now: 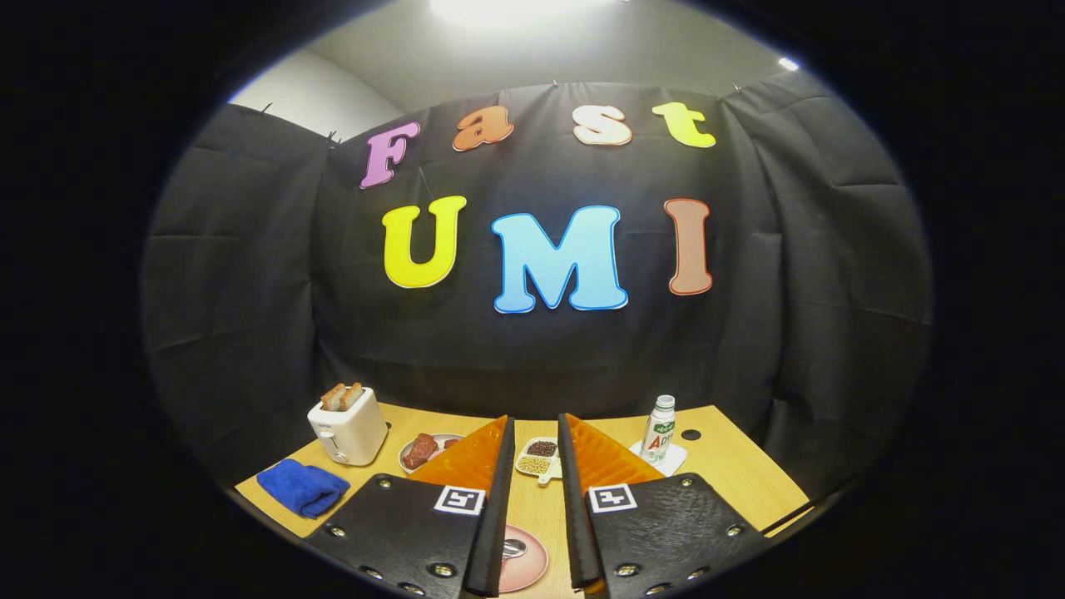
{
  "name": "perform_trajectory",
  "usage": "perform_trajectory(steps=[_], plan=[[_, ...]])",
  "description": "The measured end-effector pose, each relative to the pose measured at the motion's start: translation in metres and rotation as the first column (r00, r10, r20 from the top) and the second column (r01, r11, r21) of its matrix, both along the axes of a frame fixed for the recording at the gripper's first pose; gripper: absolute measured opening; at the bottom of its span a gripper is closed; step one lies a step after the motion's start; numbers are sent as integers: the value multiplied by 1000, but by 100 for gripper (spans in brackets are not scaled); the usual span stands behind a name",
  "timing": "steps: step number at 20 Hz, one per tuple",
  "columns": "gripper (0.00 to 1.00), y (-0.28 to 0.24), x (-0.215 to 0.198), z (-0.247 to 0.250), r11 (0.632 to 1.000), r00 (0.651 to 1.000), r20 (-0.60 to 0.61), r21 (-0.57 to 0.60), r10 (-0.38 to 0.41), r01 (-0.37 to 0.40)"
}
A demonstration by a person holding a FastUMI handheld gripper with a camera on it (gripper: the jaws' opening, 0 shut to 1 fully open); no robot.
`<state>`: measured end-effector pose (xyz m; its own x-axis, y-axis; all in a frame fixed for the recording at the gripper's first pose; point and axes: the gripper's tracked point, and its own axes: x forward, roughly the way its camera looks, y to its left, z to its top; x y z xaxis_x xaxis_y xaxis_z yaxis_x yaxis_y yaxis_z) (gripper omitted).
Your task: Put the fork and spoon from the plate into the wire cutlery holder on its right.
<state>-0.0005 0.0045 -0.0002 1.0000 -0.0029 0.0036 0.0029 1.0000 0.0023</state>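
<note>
Two fingers of the hand-held gripper (535, 499) stand apart with nothing between them, held above the counter (732, 466) and looking level across it rather than down at the work. Directly below the gap, close under the fingers, sits the pink plate (532, 566), and on it a bit of shiny metal that looks like the bowl of the spoon (513, 548); the fork I cannot make out, and the wire cutlery holder cannot be placed from this angle. Just beyond the fingertips lies a small divided dish of grains (537, 459), to its left a plate of food (426, 450) partly behind the left finger, then a white toaster (348, 433) with two slices of bread standing in it, and nearer the edge a folded blue cloth (302, 487). To the right, a small bottle (659, 428) stands on a white coaster. Judging from this, the job has not started: the first pick is the step in hand. To do it well, tip the fingers down toward the plate, line the gap across the handle instead of the bowl, come down low enough to get under the metal, and close only once both fingers flank it squarely
</note>
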Motion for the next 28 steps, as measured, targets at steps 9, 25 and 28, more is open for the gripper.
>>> perform_trajectory(steps=[9, 25, 28], plan=[[31, 8, 1, -12, 1000, 1000, -29, 3, 11, -11], [31, 22, 25, -86, 999, 969, -245, 40, 41, -32], [32, 27, 28, -127, 997, 932, -358, 66, 49, -28]])
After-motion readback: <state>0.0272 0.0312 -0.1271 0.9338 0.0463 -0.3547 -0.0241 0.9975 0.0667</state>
